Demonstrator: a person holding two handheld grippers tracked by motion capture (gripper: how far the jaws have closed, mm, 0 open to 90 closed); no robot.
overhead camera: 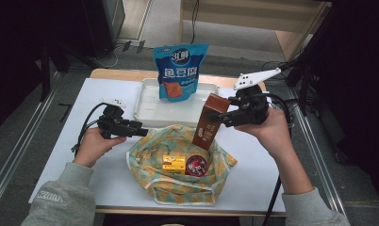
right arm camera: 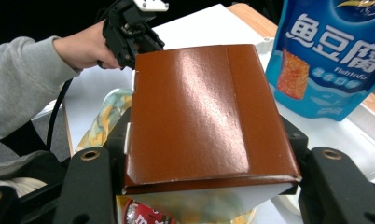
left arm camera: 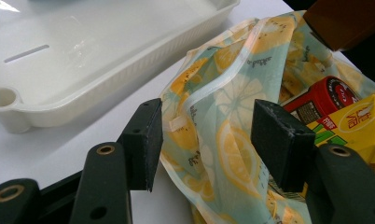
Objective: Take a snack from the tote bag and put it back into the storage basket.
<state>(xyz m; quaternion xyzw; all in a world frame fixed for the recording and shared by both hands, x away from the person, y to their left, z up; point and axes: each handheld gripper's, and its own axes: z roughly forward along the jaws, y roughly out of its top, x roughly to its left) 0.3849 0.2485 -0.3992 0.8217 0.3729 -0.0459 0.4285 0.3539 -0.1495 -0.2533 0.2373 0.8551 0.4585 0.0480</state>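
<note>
White bench top carries a lemon-print bag (overhead camera: 178, 162) at its near edge and a tray (overhead camera: 145, 106) toward the far edge, with a blue pouch (overhead camera: 179, 70) standing in the tray. Above the bag's right side, the right hand-held gripper (overhead camera: 224, 117) clamps a brown box (overhead camera: 210, 121) tilted between its jaws, clear of the can (overhead camera: 196, 165) and yellow carton (overhead camera: 173, 163) inside. At the bag's left rim, the left hand-held gripper (overhead camera: 141, 132) stands wide open, the rim lying between its jaws without being pinched.
</note>
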